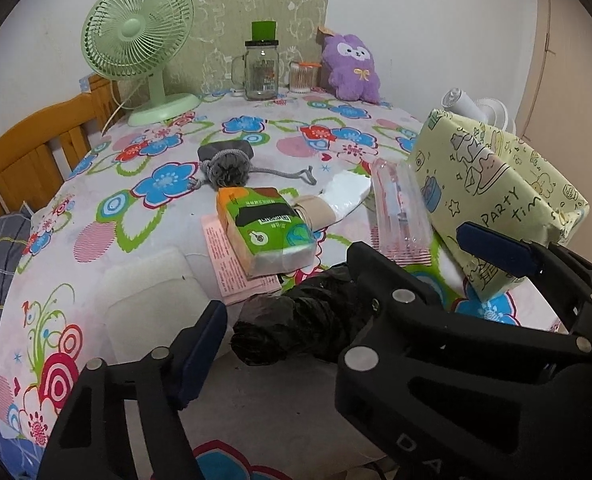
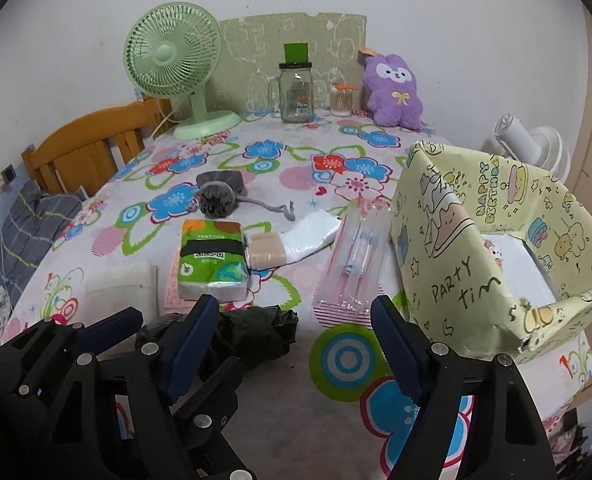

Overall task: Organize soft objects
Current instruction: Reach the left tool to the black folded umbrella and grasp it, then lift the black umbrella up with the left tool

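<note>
On the floral tablecloth lie a green tissue pack (image 1: 265, 230) (image 2: 212, 262), a grey pompom pouch (image 1: 226, 160) (image 2: 218, 194), a beige roll with white wrap (image 2: 284, 246), a crumpled black plastic bag (image 1: 296, 330) (image 2: 252, 330) and a white sponge pad (image 1: 152, 300). A purple plush bunny (image 1: 352, 68) (image 2: 394, 90) sits at the back. A yellow party-paper box (image 2: 492, 264) (image 1: 492, 196) stands open at right. My left gripper (image 1: 356, 280) is open around the black bag. My right gripper (image 2: 296, 340) is open and empty, just right of the bag.
A green fan (image 2: 176, 64), a glass jar (image 2: 295, 94) and a cotton swab jar (image 2: 342, 100) stand at the back. A clear plastic case (image 2: 352, 264) lies beside the box. A white fan (image 2: 532, 148) is behind the box. A wooden bed frame (image 2: 84, 148) is at left.
</note>
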Demonstrator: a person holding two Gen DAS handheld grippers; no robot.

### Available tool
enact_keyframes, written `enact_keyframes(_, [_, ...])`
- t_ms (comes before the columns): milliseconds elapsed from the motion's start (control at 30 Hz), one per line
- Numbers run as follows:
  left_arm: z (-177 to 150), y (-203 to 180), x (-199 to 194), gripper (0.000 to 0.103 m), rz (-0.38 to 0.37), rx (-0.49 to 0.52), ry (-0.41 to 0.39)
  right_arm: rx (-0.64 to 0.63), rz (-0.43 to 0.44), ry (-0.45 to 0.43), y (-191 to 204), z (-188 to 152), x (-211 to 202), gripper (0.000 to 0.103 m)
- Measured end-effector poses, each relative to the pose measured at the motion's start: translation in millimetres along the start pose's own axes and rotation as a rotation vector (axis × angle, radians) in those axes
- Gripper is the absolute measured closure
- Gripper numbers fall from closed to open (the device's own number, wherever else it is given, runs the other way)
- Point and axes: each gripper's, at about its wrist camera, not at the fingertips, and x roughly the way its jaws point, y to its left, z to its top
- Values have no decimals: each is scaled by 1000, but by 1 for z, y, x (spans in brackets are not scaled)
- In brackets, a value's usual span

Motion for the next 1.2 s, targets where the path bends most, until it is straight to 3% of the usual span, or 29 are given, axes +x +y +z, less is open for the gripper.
enact_keyframes(233, [0,2,11,43,-10,-6,24,9,-8,21,-2,-2,11,24])
enact_keyframes(333, [-1,2,13,55,-9,-7,26,11,0,34,-2,-3,15,24])
enact_keyframes(500, [-1,3,13,61,-10,-11,22,9,12,44,-1,-2,18,24])
enact_keyframes(933, [8,6,-7,61,15,-28,-54,30,27,0,-1,9,7,24])
enact_keyframes(1200, [19,11,-13,61,70,-50,-97,57,34,-13,-3,19,3,26])
